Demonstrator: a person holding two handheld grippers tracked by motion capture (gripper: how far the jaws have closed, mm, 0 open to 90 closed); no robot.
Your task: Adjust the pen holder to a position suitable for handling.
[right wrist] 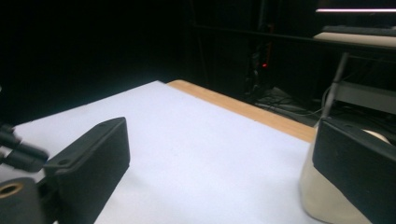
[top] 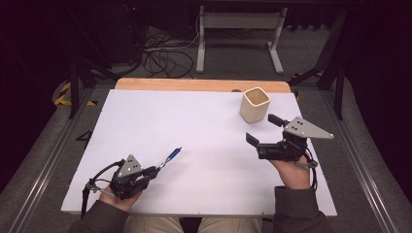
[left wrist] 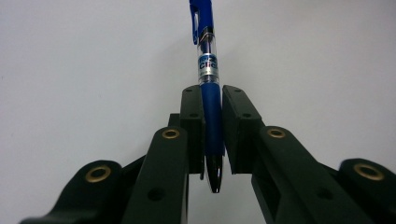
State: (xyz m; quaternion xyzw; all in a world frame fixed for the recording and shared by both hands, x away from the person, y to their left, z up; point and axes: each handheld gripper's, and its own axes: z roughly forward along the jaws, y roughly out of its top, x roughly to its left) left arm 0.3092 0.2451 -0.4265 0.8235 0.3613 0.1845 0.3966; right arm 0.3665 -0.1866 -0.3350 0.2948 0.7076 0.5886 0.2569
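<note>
The left hand-held gripper [left wrist: 213, 135] is clamping a blue pen [left wrist: 211, 107] by its grip section, the clip end sticking out ahead of the jaws over the white counter [top: 194, 126]. The right hand-held gripper [top: 265, 130] is waiting with jaws spread wide, holding nothing, just beside the cream cup [top: 254, 104]. With so short a hold near the tip, the pen could pivot or slip during carrying and miss the cup.

just a cream cup [top: 254, 104] on the white table [top: 194, 126], cables [top: 163, 56] tangled on the floor behind
</note>
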